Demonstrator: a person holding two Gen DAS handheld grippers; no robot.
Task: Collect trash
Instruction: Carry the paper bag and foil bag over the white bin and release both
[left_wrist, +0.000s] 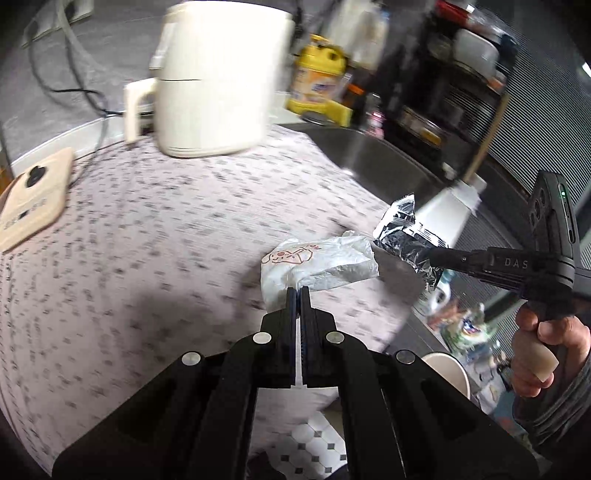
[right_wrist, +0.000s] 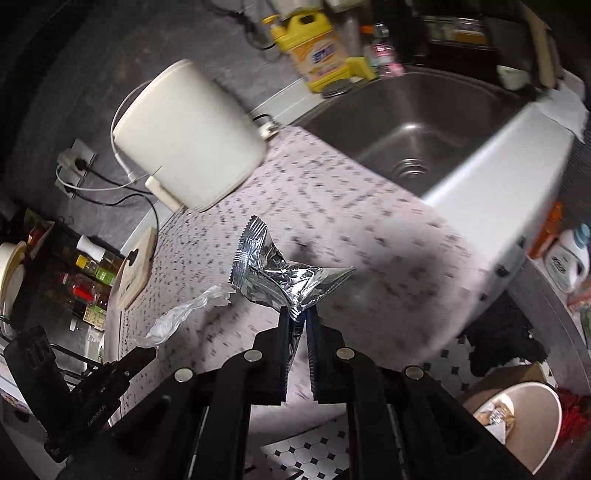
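My left gripper (left_wrist: 299, 291) is shut on a crumpled white plastic bag (left_wrist: 317, 264) with a red cartoon print, held above the speckled counter (left_wrist: 147, 240). My right gripper (right_wrist: 298, 314) is shut on a corner of a silver foil wrapper (right_wrist: 273, 273), lifted off the counter (right_wrist: 369, 229). In the left wrist view the foil wrapper (left_wrist: 404, 232) hangs from the right gripper (left_wrist: 432, 254) at the right, with a hand (left_wrist: 535, 354) on its handle. From the right wrist, the plastic bag (right_wrist: 184, 314) trails from the left gripper (right_wrist: 147, 350) at lower left. A round bin (right_wrist: 524, 417) with trash inside stands on the floor at lower right.
A cream air fryer (left_wrist: 214, 77) stands at the back of the counter, a wooden board (left_wrist: 35, 199) at its left. A steel sink (right_wrist: 417, 125) lies to the right, with a yellow detergent jug (right_wrist: 317, 51) behind it. Bottles (right_wrist: 88, 277) stand on a rack. Tiled floor (right_wrist: 306, 454) lies below.
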